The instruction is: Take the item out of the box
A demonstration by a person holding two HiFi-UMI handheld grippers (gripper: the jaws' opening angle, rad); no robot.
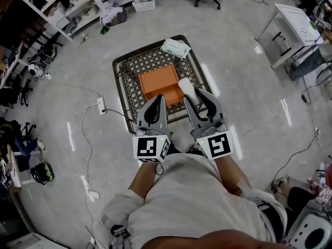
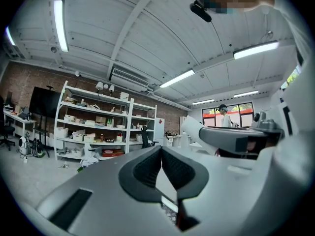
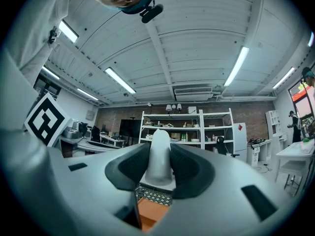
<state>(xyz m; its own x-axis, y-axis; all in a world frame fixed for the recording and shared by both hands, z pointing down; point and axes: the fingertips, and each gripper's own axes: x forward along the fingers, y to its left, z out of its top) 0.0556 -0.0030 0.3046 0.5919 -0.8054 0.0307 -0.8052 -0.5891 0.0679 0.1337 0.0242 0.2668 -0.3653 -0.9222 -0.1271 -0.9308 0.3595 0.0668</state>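
The right gripper (image 3: 160,167) had its jaws pinched on a white, round-ended item (image 1: 185,85). It gripped the item low down, so the rounded end stood up past the pads. The item hung clear of the orange box (image 1: 161,82), just over that box's right edge, which suggested the lift-out was largely done and only a place to set it down was wanting. The left gripper (image 2: 161,155) held nothing, its jaw tips pressed together, and sat close to the person's body, probably to stay out of the way. The box lay on a small table (image 1: 118,90) with a patterned mesh top. A pale packet (image 1: 176,47) rested at the table's far edge, its print too small to read. The gripper cubes bore only black-and-white square markers, and no brand or word could be read anywhere.
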